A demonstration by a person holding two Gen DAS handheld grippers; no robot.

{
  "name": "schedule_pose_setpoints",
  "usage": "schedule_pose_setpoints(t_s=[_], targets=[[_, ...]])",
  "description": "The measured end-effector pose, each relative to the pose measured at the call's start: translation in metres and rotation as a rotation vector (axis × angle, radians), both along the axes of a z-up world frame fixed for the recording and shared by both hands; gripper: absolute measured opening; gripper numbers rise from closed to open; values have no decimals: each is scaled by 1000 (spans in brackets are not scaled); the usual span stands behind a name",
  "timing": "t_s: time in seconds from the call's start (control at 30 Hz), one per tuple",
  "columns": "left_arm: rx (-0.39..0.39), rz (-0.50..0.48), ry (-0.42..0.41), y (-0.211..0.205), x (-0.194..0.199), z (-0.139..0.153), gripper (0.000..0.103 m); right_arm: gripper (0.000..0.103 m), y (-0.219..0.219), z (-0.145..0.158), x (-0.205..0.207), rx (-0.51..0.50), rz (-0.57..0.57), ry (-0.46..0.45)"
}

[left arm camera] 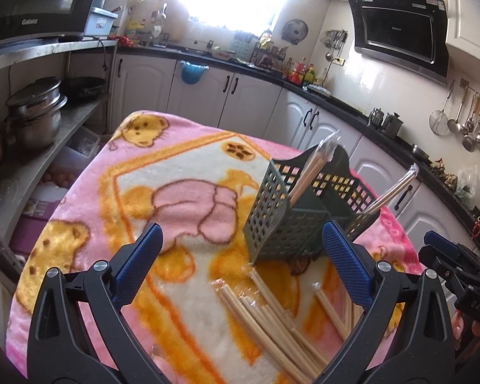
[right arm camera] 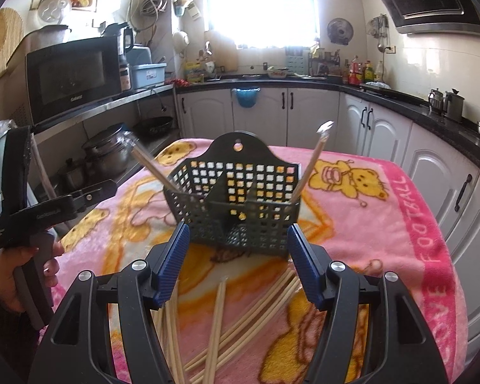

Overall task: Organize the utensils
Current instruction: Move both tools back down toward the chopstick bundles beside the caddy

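Dark perforated caddy [right arm camera: 232,198] w/ compartments is standing upright. Two wrapped chopstick pairs [right arm camera: 307,166] are leaning out of its end compartments. Loose pale chopsticks [right arm camera: 214,329] are lying scattered just in front of caddy, some crossing.

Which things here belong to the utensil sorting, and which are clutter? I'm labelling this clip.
Job: dark green perforated plastic holder; wrapped wooden chopsticks standing in it; loose wooden chopsticks on the blanket.
Clutter: black microwave; steel pots; hanging ladles.
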State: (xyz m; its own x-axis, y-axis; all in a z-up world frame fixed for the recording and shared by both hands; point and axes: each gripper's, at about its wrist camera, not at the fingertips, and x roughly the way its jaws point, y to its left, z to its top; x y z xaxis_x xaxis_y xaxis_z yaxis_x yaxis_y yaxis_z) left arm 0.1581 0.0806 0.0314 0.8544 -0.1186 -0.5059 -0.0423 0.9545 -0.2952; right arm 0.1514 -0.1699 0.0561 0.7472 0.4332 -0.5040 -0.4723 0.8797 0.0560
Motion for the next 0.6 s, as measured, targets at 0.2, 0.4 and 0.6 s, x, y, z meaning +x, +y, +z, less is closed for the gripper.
schedule_pose_setpoints(t_s=[0.2,0.4,0.6], targets=[[0,-7,52,-2,3,-16,87,61,15,-11,-4,-25,46,31],[3,-25,109,-4,8,-30,75,61,31,-25,-8,-49,88,68],[-3,-42,153,-6,14,-43,66,61,45,-38,-9,-74,120,107]])
